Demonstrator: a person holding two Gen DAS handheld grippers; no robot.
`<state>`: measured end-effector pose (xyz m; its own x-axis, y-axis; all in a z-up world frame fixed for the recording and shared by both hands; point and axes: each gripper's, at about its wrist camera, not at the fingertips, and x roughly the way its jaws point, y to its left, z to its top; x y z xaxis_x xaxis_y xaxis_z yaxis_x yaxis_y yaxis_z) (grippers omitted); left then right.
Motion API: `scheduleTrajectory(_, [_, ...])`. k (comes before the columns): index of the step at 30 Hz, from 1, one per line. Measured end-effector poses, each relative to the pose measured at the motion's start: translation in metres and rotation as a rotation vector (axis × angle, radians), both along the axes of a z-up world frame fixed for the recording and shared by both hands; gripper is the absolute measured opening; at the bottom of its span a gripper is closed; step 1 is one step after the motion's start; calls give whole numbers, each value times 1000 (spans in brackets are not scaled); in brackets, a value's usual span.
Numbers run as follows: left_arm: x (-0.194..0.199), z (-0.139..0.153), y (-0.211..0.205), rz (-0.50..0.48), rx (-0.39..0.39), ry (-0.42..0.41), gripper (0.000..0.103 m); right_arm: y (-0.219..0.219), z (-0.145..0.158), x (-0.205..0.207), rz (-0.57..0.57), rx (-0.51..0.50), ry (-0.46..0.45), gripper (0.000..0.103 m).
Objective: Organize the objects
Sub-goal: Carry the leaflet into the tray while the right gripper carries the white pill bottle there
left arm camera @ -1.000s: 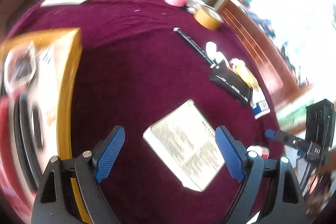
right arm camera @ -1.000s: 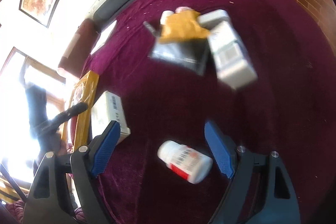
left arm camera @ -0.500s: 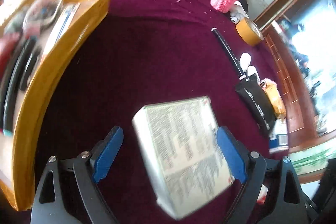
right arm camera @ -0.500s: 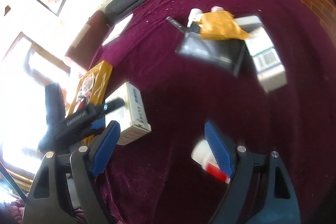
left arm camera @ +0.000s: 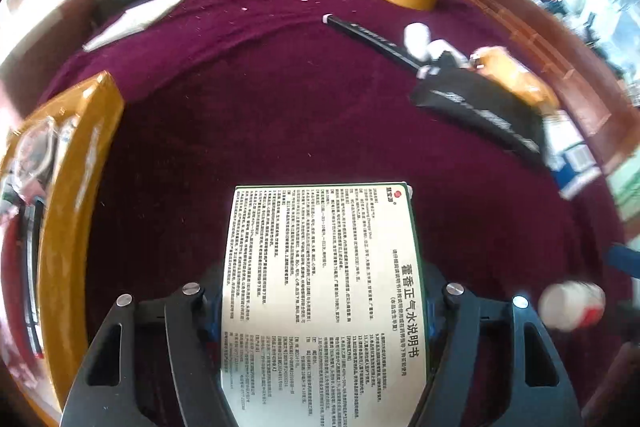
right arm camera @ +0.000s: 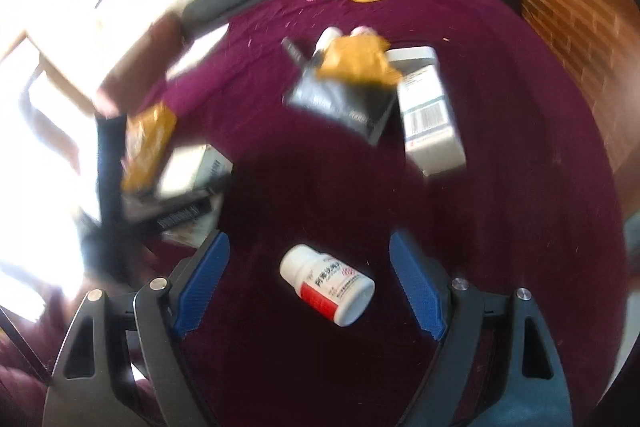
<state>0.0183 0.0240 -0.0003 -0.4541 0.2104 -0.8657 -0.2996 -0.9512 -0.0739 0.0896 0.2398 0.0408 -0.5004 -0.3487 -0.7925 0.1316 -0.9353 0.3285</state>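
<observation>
I see the maroon counter (left arm camera: 280,115) first, a yellow tray (left arm camera: 76,187) along its left edge. My left hand-held gripper (left arm camera: 324,307) has its jaws closed against both sides of the printed box (left arm camera: 320,287). My right hand-held gripper (right arm camera: 308,283) is spread wide, holding nothing, with the white bottle (right arm camera: 328,283) lying between its fingers near the counter's front edge.
</observation>
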Motion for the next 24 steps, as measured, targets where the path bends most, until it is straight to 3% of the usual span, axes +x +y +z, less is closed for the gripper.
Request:
scheduleTrajectory(3, [8, 8, -21, -1, 119, -32, 63, -21, -6, 2, 78, 160, 3, 83])
scheduleTrajectory(7, [21, 32, -43, 7, 205, -35, 64, -43, -15, 1, 141, 343, 21, 81])
scheduleTrajectory(10, [23, 44, -55, 10, 235, -11, 64, -50, -21, -3, 154, 385, 18, 63])
scheduleTrajectory(11, [26, 49, -61, 12, 246, -3, 64, -52, -23, -5, 159, 388, 10, 46])
scheduleTrajectory(12, [28, 53, -66, 18, 255, 4, 64, -52, -25, -5, 160, 391, 0, 36])
scheduleTrajectory(14, [29, 60, -78, 31, 273, 28, 64, -54, -28, -3, 141, 419, -11, 31])
scheduleTrajectory(18, [41, 78, -112, 68, 279, 107, 64, -48, -26, 1, 111, 350, -38, 31])
scheduleTrajectory(24, [49, 96, -181, 192, 299, 193, 64, -31, -18, 8, 51, 89, -62, 31])
